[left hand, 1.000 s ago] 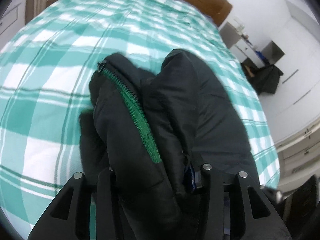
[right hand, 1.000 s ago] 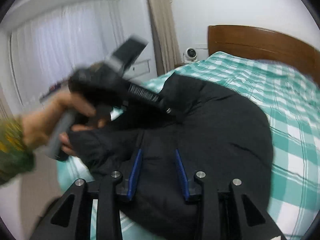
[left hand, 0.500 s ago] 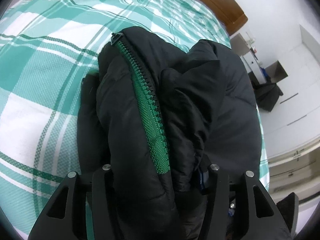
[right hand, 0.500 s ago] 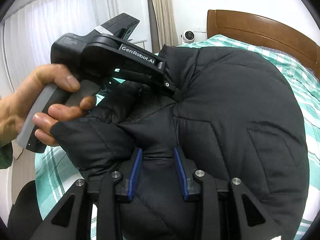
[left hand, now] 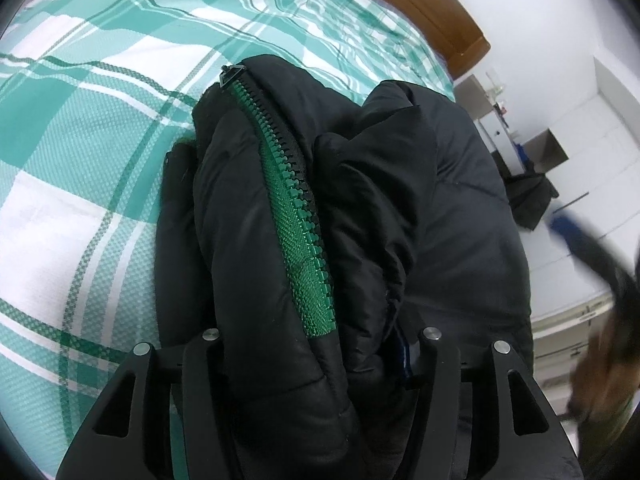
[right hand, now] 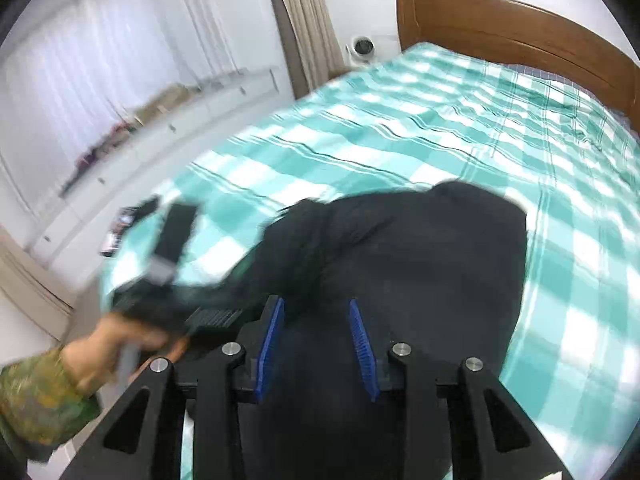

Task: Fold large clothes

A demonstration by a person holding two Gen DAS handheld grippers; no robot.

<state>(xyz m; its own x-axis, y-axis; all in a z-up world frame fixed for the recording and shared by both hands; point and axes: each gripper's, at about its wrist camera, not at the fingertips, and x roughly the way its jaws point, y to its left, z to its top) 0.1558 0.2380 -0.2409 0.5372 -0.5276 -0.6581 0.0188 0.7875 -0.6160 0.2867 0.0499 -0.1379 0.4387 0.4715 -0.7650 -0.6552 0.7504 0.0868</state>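
One black padded jacket (left hand: 460, 200) lies bunched on one bed (left hand: 80, 140), on a sheet checked in teal and white. It sits toward the near edge of the bed, well short of the single wooden headboard (right hand: 520, 36). One zipper (left hand: 296, 208) with green tape and dark teeth runs along the top of a raised fold, its pull at the far end.

There are two grippers. The left gripper (left hand: 320, 336) has its fingers clamped around a thick roll of the jacket: the padded fold with the zipper fills the whole gap between them, and only a sliver of one blue pad shows at the right side. The right gripper (right hand: 316, 344) hangs above the jacket's smooth back; its two blue fingers (right hand: 362, 348) stand apart and are parting a little, and no fold is pinched between them.

Two hands show, both blurred. The left hand (right hand: 108, 354), in a green patterned sleeve (right hand: 36, 400), grasps the left gripper's handle at the bed's edge. The right hand (left hand: 600, 364) is a smear at the right of the left wrist view.

Beyond the bed stand one small round camera (right hand: 362, 48) beside a curtain, one grey open box (left hand: 548, 152) whose contents I cannot make out, and one dark heap of cloth (left hand: 528, 196) on the floor.
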